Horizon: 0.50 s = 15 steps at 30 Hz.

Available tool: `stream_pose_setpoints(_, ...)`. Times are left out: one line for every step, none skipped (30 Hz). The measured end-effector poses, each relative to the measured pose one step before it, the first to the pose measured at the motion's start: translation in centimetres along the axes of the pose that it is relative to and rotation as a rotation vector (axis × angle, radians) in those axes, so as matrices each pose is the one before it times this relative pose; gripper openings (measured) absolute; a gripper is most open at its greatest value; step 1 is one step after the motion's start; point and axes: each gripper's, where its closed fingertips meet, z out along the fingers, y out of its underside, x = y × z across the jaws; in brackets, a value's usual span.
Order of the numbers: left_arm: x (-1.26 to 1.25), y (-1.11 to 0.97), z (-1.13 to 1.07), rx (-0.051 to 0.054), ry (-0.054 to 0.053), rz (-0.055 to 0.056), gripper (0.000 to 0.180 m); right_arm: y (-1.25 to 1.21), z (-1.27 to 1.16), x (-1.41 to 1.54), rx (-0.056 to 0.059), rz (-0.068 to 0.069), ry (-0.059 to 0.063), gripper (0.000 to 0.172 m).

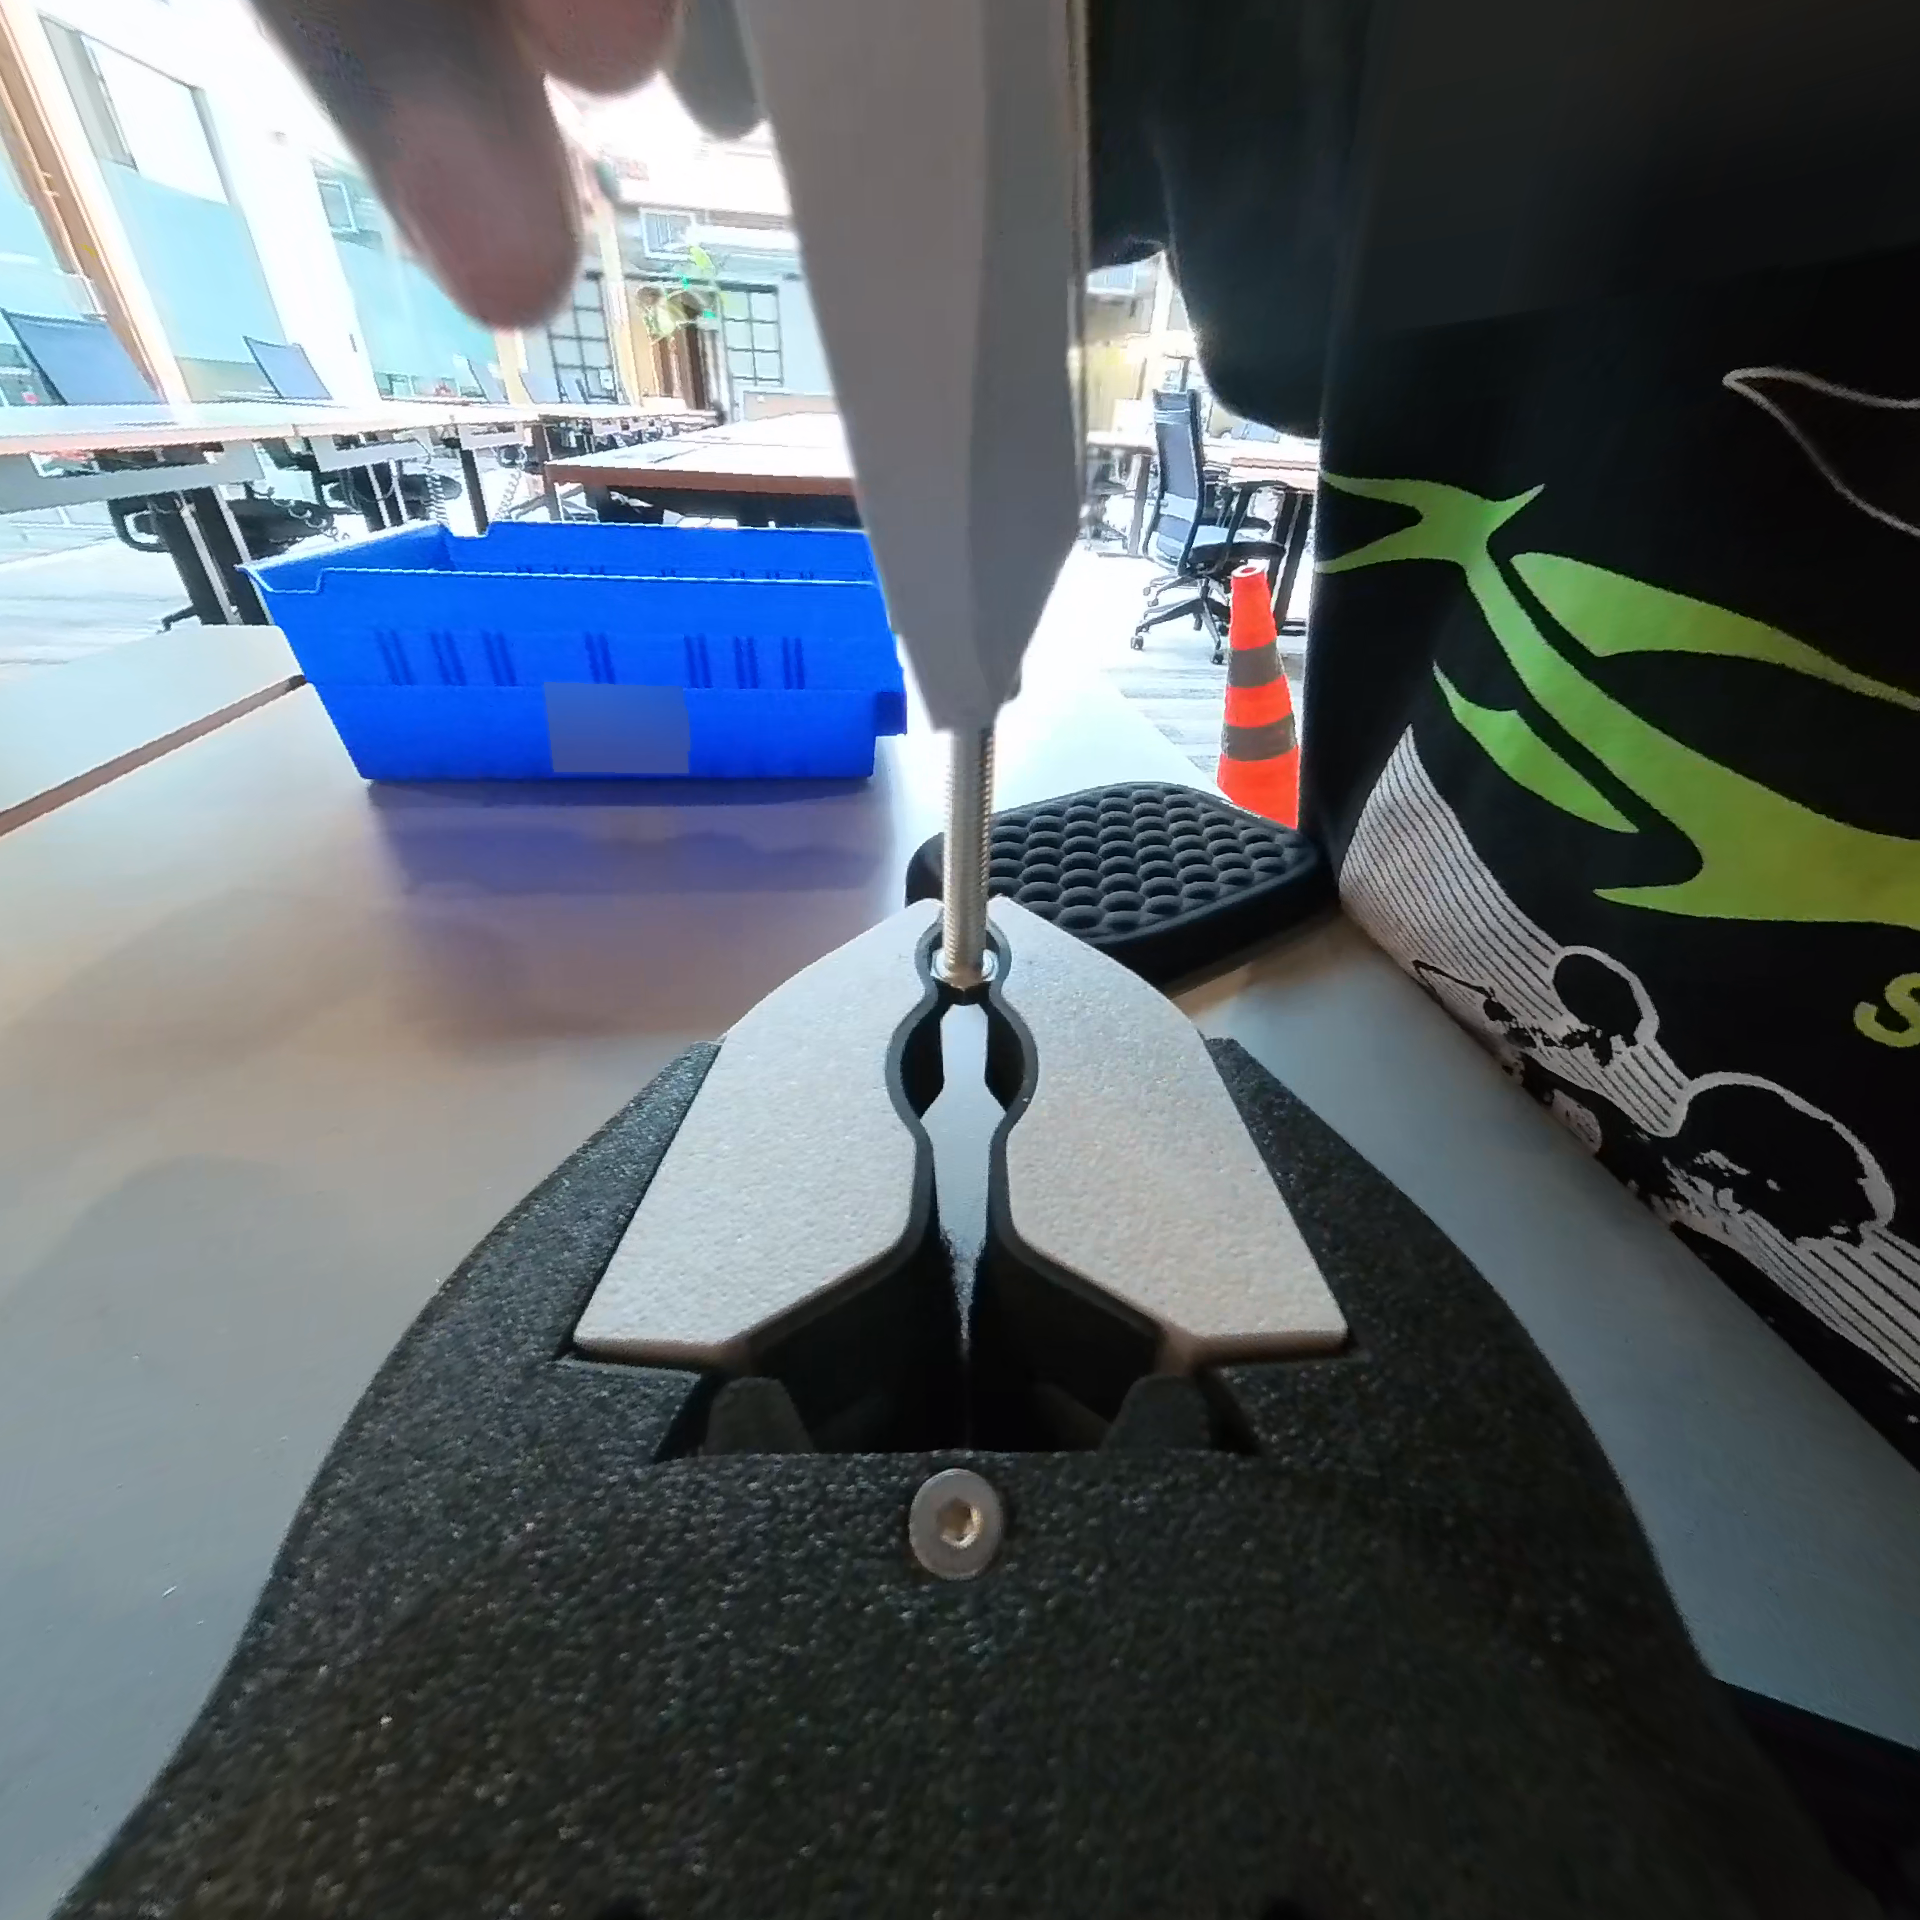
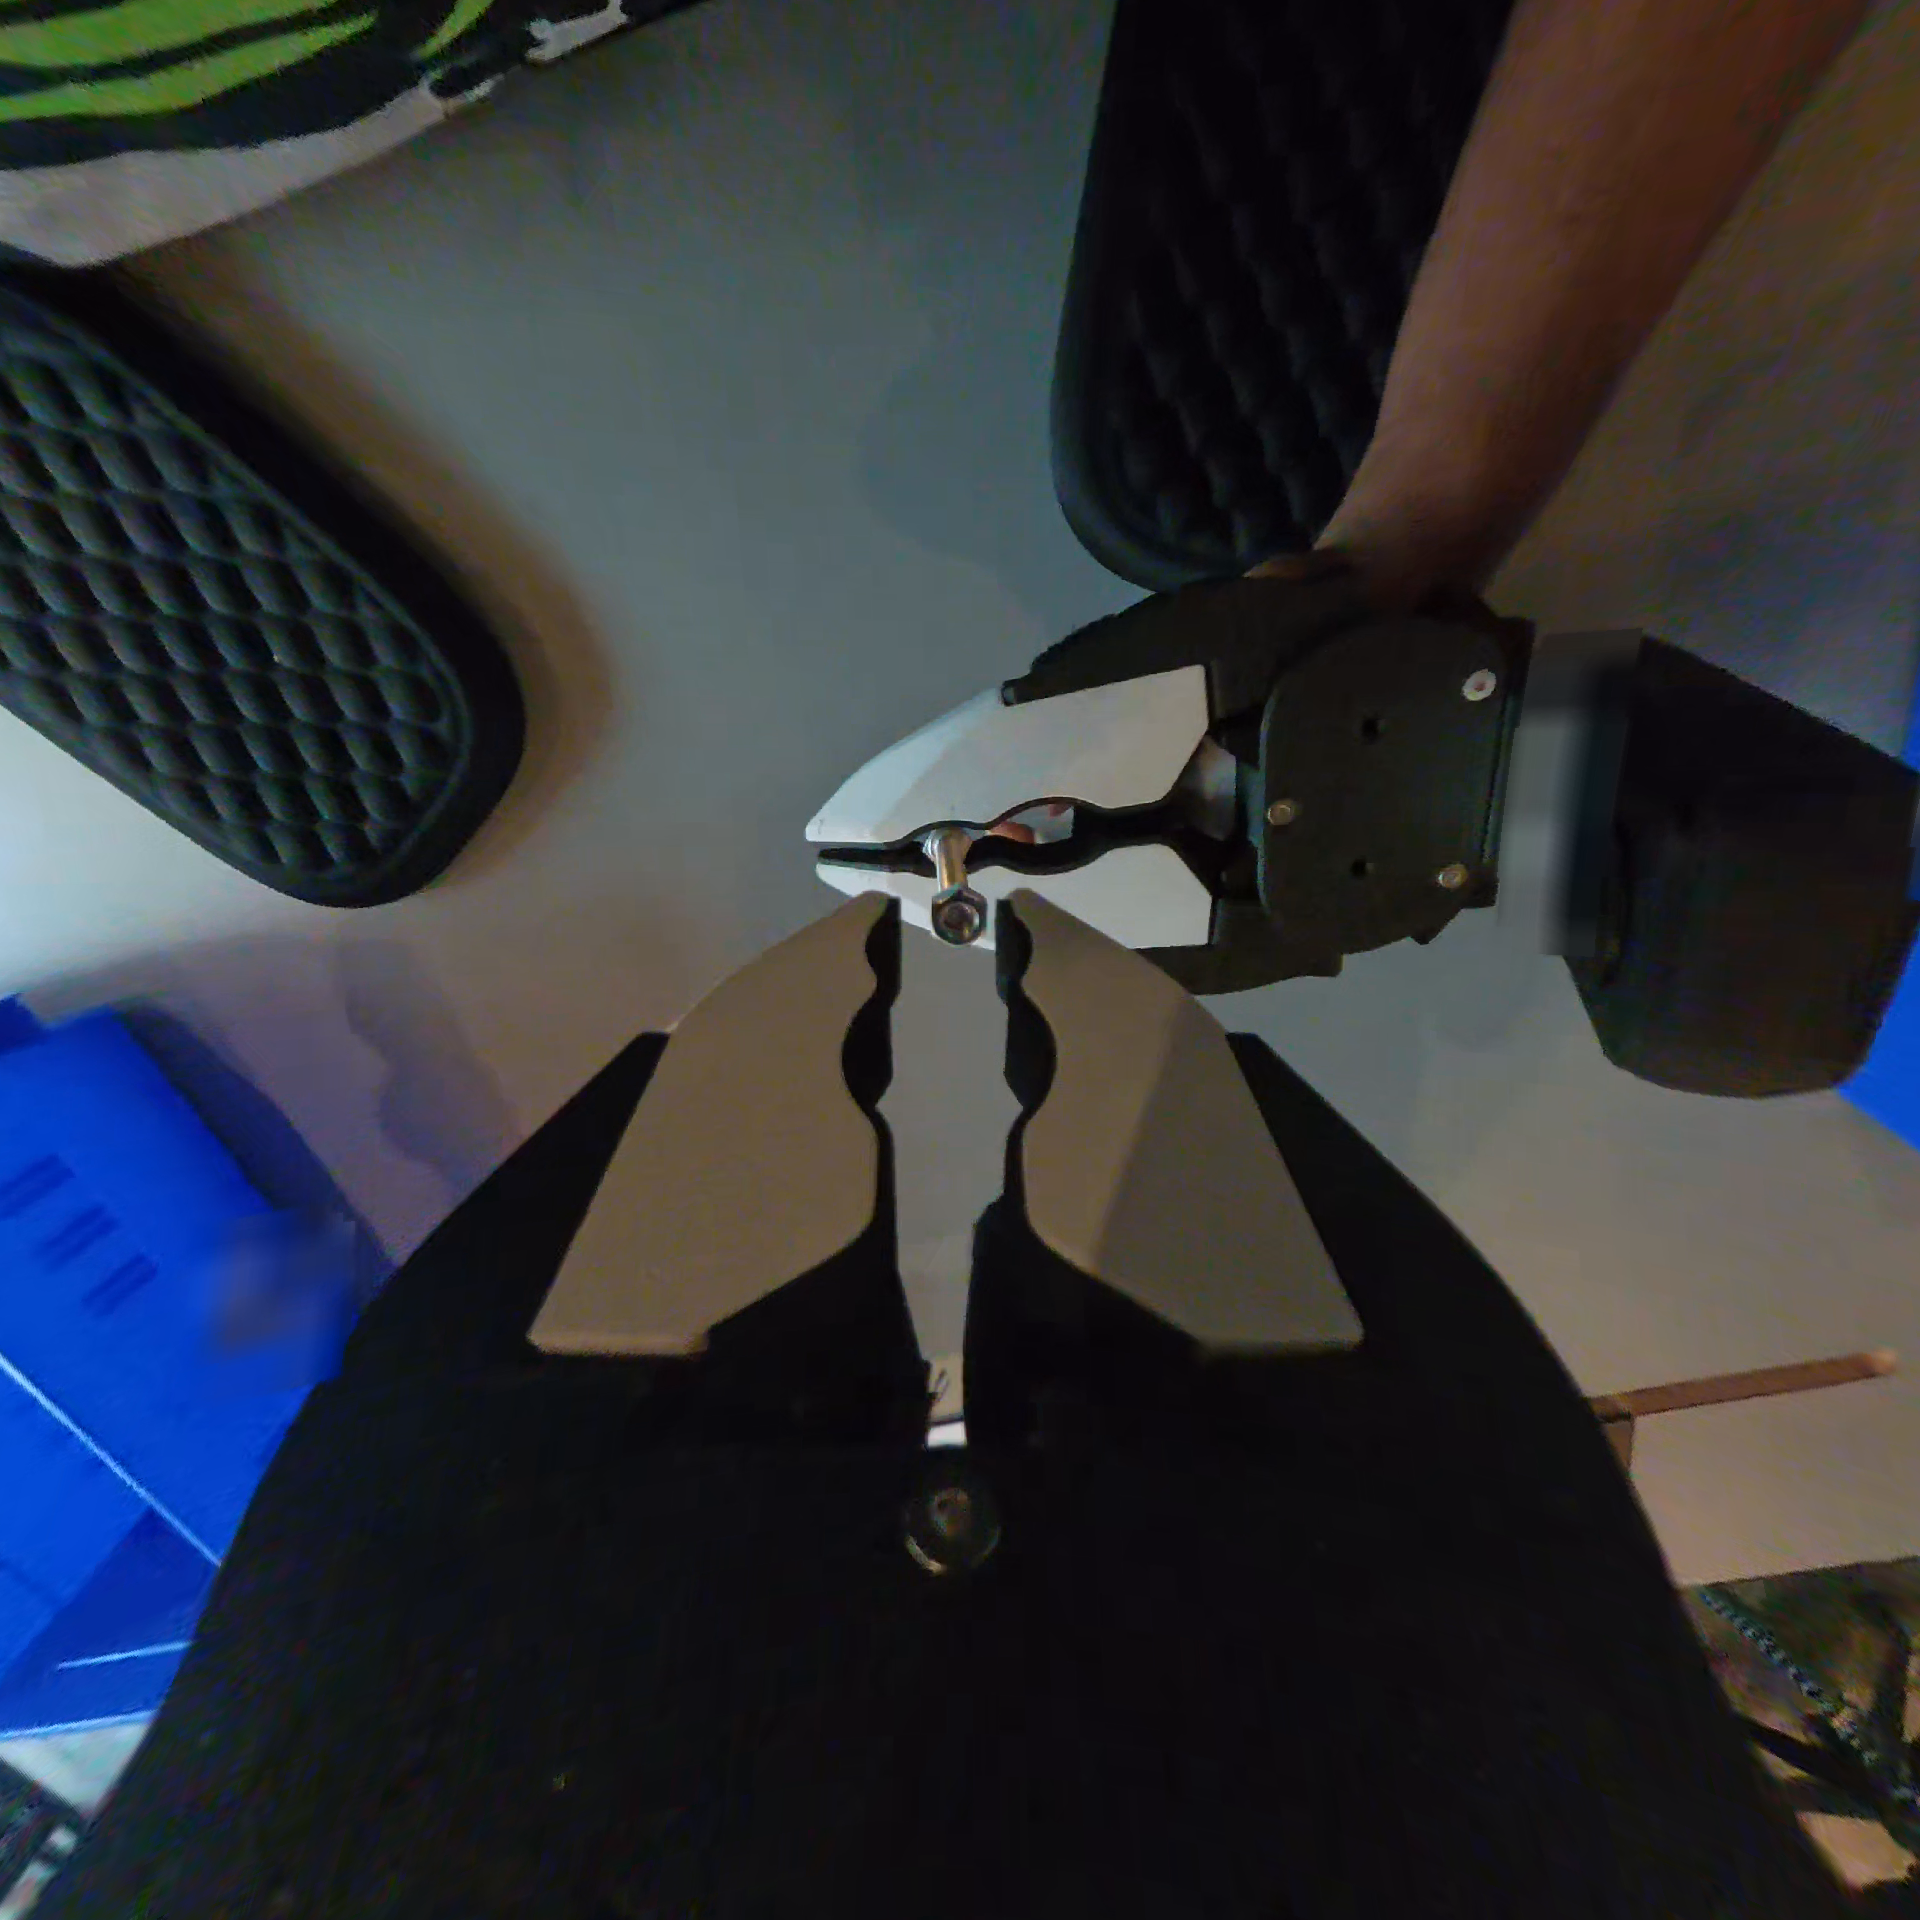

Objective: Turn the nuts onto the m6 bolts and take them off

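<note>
The left gripper [image 1: 961, 961] is pressed tight on an m6 bolt [image 1: 964, 831], a slim silver rod with fine threads along its whole visible shank, catching the light. The bolt sits in the small round notch near the fingertips and stands straight up out of them, held in the air above the grey surface [image 1: 312, 1039]. From the right wrist view its head end shows on the far side of the white fingers.

A small silver hex nut [image 2: 957, 917] sits on the free end of the bolt, the bolt's tip showing in its bore. The right gripper [image 2: 943, 920] comes down from above with its grey fingers [image 2: 831, 997] spread to either side of the nut; daylight shows between each pad and the nut's flats, so nothing is pinched there.

A blue bin [image 1: 582, 644] stands farther back on the surface, and a black dimpled pad [image 1: 1132, 862] lies near its right edge, just beyond the bolt. An orange cone [image 1: 1257, 696] stands on the floor beyond.
</note>
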Motion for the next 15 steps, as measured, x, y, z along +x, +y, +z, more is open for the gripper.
stream_pose_setpoints(0.018, 0.012, -0.001, -0.0002, 0.0012, -0.0005, 0.002, 0.069, 0.150, 0.016, -0.0082, -0.0060, -0.0009, 0.013)
stream_pose_setpoints(-0.004, 0.019, -0.009, -0.0007, 0.0003, -0.0008, 0.002, 0.036, 0.089, 0.072, -0.0052, 0.0003, 0.0051, 0.011)
stream_pose_setpoints(-0.010, 0.000, 0.000, 0.0000, -0.0009, -0.0003, 0.002, -0.011, 0.008, 0.096, -0.0008, 0.0088, 0.0082, 0.010)
stream_pose_setpoints(-0.036, -0.012, -0.019, 0.0017, -0.0025, -0.0005, 0.002, 0.046, -0.030, 0.115, -0.0047, 0.0229, 0.0095, 0.010)
stream_pose_setpoints(-0.086, -0.036, -0.042, 0.0027, -0.0053, -0.0024, 0.002, 0.121, -0.021, 0.165, -0.0130, 0.0425, 0.0137, 0.010)
stream_pose_setpoints(-0.098, -0.030, -0.039, 0.0030, -0.0064, -0.0029, 0.002, 0.075, -0.014, 0.093, -0.0152, 0.0589, 0.0107, 0.010)
stream_pose_setpoints(-0.079, -0.006, -0.014, 0.0012, -0.0062, -0.0005, 0.002, 0.050, -0.012, 0.042, -0.0189, 0.0710, 0.0134, 0.010)
stream_pose_setpoints(-0.070, 0.016, 0.002, -0.0018, -0.0074, 0.0010, 0.002, 0.097, 0.028, 0.074, -0.0250, 0.0856, 0.0194, 0.010)
stream_pose_setpoints(-0.092, 0.013, -0.012, -0.0010, -0.0077, 0.0000, 0.002, 0.063, 0.014, 0.107, -0.0226, 0.1098, 0.0250, 0.010)
stream_pose_setpoints(-0.100, -0.016, -0.021, 0.0019, -0.0070, -0.0017, 0.002, 0.060, 0.003, 0.114, -0.0188, 0.1439, 0.0245, 0.010)
stream_pose_setpoints(-0.061, 0.001, 0.001, -0.0002, -0.0040, -0.0019, 0.002, 0.127, 0.016, -0.015, -0.0168, 0.1512, 0.0151, 0.010)
stream_pose_setpoints(0.025, 0.070, 0.035, -0.0053, 0.0004, 0.0019, 0.002, 0.127, 0.020, -0.193, -0.0070, 0.1014, 0.0022, 0.010)
stream_pose_setpoints(0.082, 0.093, 0.075, -0.0077, 0.0025, 0.0063, 0.002, 0.125, 0.022, -0.237, -0.0025, 0.0257, 0.0005, 0.010)
stream_pose_setpoints(0.090, 0.050, 0.033, -0.0036, 0.0029, 0.0059, 0.002, 0.135, 0.084, -0.124, -0.0030, -0.0204, 0.0066, 0.017)
stream_pose_setpoints(0.029, -0.032, -0.028, 0.0026, 0.0014, 0.0010, 0.002, 0.092, 0.070, 0.090, -0.0033, -0.0419, 0.0116, 0.035)
